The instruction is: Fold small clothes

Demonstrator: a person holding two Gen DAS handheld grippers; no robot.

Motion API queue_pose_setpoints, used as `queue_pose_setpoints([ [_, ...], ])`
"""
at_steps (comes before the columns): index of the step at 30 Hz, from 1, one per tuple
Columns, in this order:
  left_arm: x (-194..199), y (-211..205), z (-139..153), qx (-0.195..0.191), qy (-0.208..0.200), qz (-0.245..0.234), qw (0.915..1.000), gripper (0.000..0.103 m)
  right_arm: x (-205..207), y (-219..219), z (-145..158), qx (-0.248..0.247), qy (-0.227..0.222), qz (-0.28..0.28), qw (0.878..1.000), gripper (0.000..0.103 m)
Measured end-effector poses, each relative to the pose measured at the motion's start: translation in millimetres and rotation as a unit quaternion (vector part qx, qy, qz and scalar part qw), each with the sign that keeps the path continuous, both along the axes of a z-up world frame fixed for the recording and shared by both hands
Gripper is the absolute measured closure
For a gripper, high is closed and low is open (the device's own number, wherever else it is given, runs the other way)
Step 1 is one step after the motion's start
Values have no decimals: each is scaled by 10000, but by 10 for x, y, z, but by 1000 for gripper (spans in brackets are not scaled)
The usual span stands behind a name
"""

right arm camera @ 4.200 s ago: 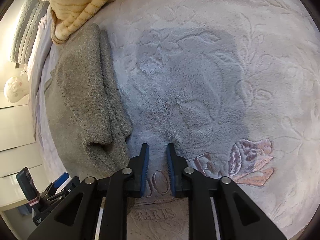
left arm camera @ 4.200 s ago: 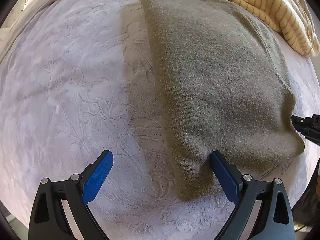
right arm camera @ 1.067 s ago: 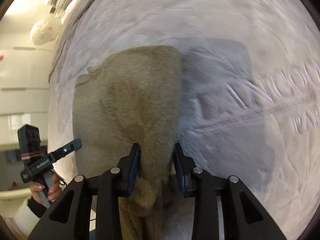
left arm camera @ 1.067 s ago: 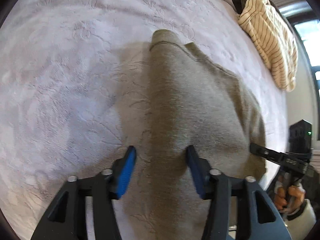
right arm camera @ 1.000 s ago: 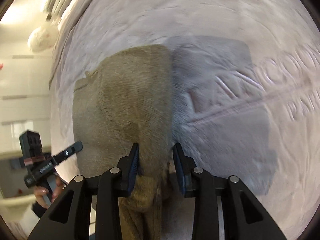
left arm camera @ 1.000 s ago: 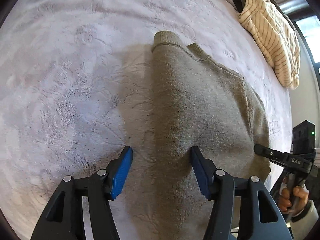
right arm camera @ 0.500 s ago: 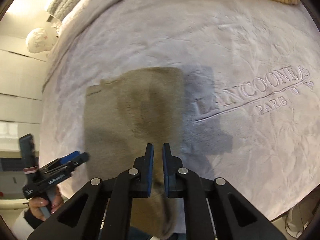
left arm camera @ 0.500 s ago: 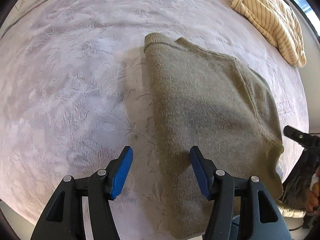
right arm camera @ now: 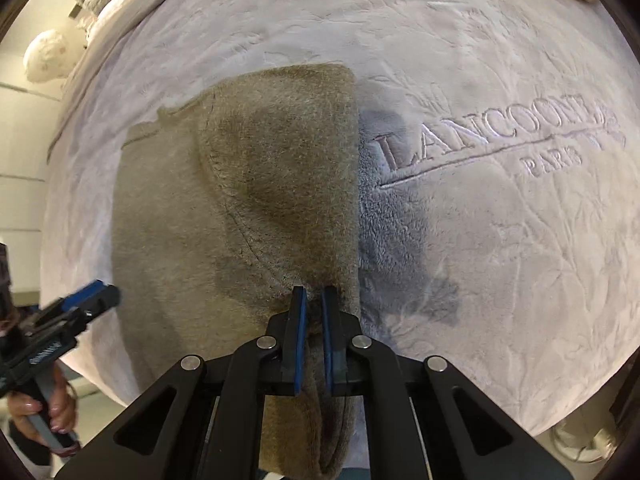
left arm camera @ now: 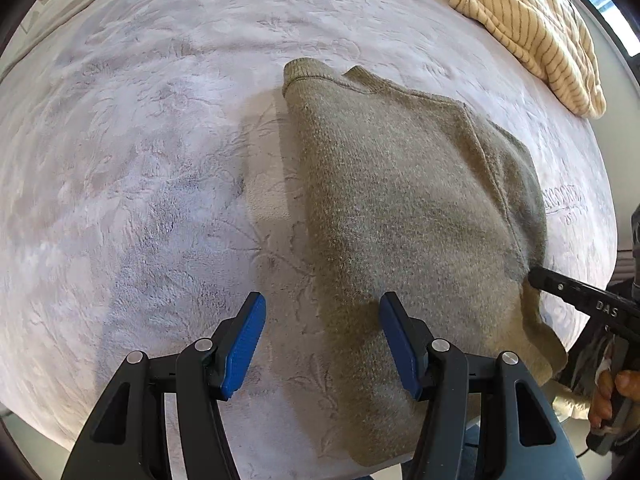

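Note:
An olive knitted sweater [left arm camera: 400, 200] lies folded lengthwise on the pale plush blanket [left arm camera: 140, 160]. My left gripper [left arm camera: 321, 300] hangs open above the sweater's near left edge, one blue pad over the knit and the other over bare blanket, with nothing between them. In the right wrist view the sweater [right arm camera: 248, 200] puckers where my right gripper [right arm camera: 314, 292] is shut on its near right part. That gripper's black tip [left arm camera: 536, 276] meets the sweater's right edge in the left wrist view, where a flap stands up. The left gripper [right arm camera: 100, 292] shows at the far left.
A cream striped garment [left arm camera: 532, 28] lies bunched at the far right of the bed. Embossed lettering [right arm camera: 492, 140] marks the blanket right of the sweater. The bed's edge runs just below both grippers. A person's hand [right arm camera: 44, 412] holds the left gripper's handle.
The right gripper's jaws, part open around a raised fold a second ago, have come together on the sweater's near edge. Both cameras have drawn back, and the sweater lies flatter. The left gripper stays open.

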State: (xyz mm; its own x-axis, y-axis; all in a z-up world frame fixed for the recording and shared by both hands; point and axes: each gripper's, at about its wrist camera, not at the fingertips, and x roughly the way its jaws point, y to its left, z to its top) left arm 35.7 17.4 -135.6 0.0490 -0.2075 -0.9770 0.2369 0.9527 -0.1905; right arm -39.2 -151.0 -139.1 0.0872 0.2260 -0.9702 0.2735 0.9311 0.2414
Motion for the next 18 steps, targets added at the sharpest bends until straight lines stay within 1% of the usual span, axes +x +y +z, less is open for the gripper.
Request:
queue_pose_setpoints([
  [4,-52,-5,86,186,-221,-72,9996,42,-12,50,26,-134,9,19,9999,97],
  [6,-69,17,110,206,-234,-22,9995,42,-18,83,26,-209,16,105,9997,97],
  [8,-91,33,113,190,-134,14,9997,42,-19,95,39,-260,31,177,9995,97],
  [10,-120,30,102,263,-51,35,9996,42,-14,93,51,-261,59,220,9994,97],
  [12,-161,13,84,377,-38,59,9993,42,-4,81,61,-201,96,244,9995,97],
  [15,-236,8,66,401,54,194,9990,42,7,51,81,-79,100,294,9995,97],
  [16,-248,2,59,403,73,211,9989,40,-4,33,83,-39,109,290,9995,97],
  [17,-252,-4,40,430,94,220,9988,26,-19,9,85,15,121,278,9995,97],
  [18,-279,-19,47,484,67,249,9985,20,-33,-18,88,62,132,269,9995,97],
])
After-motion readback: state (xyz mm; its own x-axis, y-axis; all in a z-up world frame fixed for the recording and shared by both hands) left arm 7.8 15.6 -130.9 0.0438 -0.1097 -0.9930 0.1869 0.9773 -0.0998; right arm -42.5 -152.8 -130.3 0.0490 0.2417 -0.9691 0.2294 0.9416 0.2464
